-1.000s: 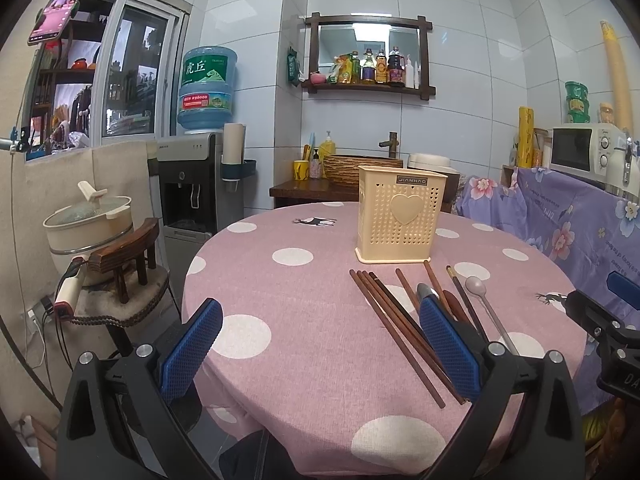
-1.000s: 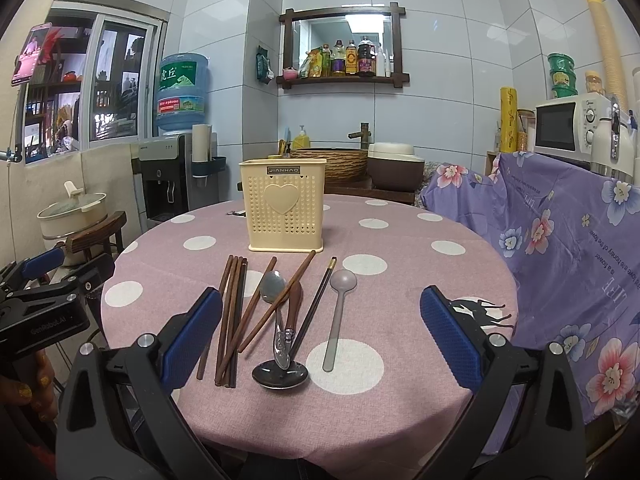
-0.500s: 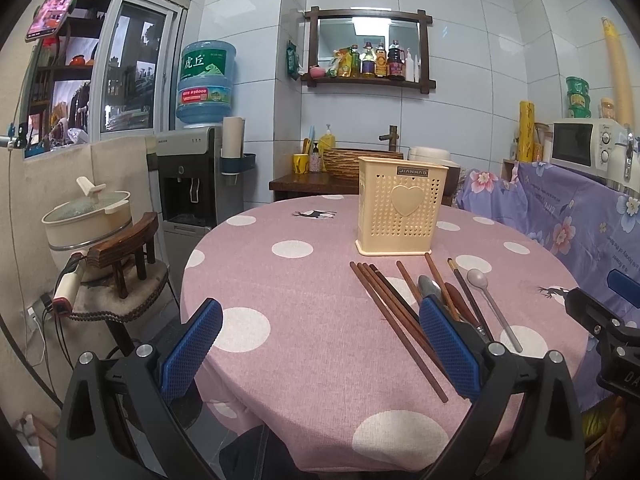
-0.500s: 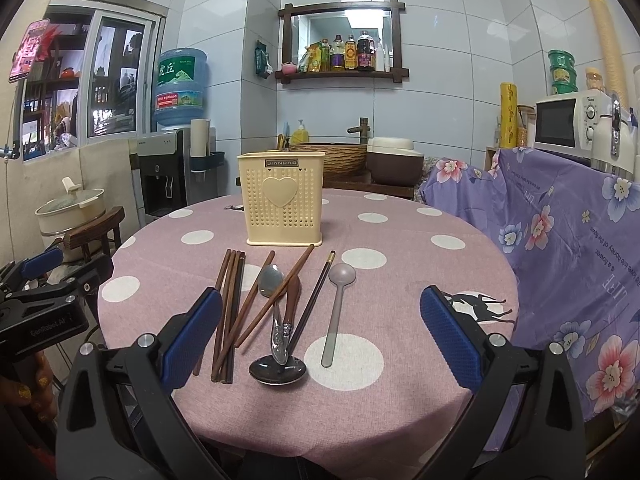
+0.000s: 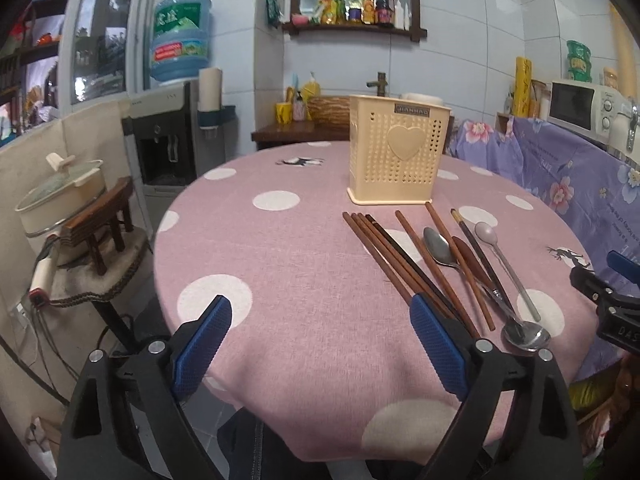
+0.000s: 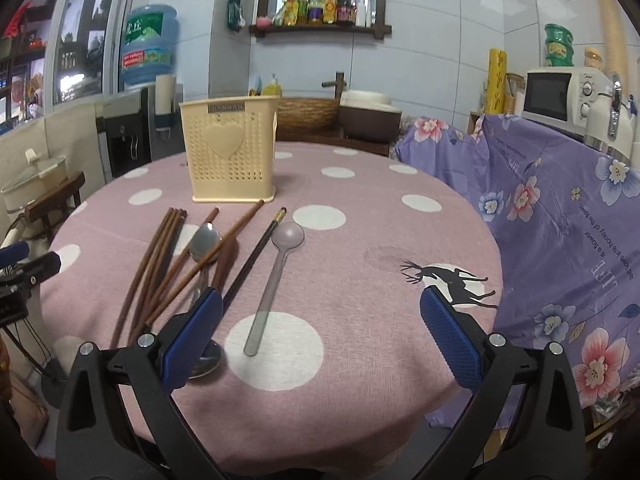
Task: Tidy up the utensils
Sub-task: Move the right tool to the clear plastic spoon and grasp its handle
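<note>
A cream perforated utensil holder [image 5: 396,160] [image 6: 231,152] stands on the pink polka-dot table [image 5: 280,272] [image 6: 360,248]. In front of it lie several brown chopsticks [image 5: 392,260] [image 6: 160,256], a dark chopstick [image 6: 256,256], metal spoons [image 5: 438,246] [image 6: 204,238] and a pale long-handled spoon [image 5: 506,268] [image 6: 276,276]. My left gripper [image 5: 320,344] is open and empty, low over the table's near edge, left of the utensils. My right gripper [image 6: 320,336] is open and empty, with the pale spoon's handle between its fingers.
A purple floral cloth [image 6: 560,220] covers furniture to the right, with a microwave [image 6: 556,96] on it. A water dispenser [image 5: 176,92] and a pot on a stool [image 5: 64,200] stand to the left. A wall shelf holds bottles [image 6: 320,8].
Both grippers have moved forward and lower toward the table. The utensils and holder look nearer. Nothing was taken hold of.
</note>
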A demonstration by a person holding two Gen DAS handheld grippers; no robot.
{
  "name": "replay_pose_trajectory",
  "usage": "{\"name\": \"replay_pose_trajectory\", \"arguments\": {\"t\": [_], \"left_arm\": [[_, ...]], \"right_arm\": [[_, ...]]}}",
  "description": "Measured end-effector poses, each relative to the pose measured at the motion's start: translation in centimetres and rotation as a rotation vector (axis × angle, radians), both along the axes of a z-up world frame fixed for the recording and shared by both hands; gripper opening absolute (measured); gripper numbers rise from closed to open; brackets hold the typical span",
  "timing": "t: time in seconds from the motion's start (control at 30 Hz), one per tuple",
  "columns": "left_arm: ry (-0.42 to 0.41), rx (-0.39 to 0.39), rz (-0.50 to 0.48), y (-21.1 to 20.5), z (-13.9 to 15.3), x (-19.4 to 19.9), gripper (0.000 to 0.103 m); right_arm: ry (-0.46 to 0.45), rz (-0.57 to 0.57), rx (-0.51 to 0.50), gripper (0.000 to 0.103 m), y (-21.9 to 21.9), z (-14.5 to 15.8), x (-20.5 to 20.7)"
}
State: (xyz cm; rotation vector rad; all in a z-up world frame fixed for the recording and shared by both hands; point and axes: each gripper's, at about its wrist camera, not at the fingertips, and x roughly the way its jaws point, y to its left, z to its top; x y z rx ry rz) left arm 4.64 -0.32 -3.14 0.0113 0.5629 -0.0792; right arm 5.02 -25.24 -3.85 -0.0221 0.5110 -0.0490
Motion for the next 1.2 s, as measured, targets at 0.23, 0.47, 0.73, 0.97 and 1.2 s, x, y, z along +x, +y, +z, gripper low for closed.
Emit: {"name": "replay_pose_trajectory", "arguments": {"t": [0.23, 0.47, 0.73, 0.97, 1.2], "left_arm": [[0.127, -0.008, -0.054, -1.1, 0.2, 5.2, 0.078], [0.225, -0.034, -0.104, -2.0, -0.2, 8.3, 0.067], [0.227, -0.051, -0.098, -2.1, -0.1, 8.5, 0.067], [0.220, -0.044, -0.083, -1.4, -0.2, 8.5, 0.067], [0.227, -0.035, -0.110, -2.0, -0.2, 9.2, 0.067]], "right_arm": [[0.084, 0.041, -0.010, 0.098, 0.5, -0.3, 4.6], [0.179, 0.075, 0.040, 0.081, 0.7, -0.5, 8.9], [0.332, 0.067, 0.045, 0.059, 1.2, -2.3, 14.3], [0.378, 0.057, 0.027, 0.053, 1.6, -3.3, 15.6], [0.390, 0.054, 0.047, 0.048, 2.1, -3.2, 17.4]]}}
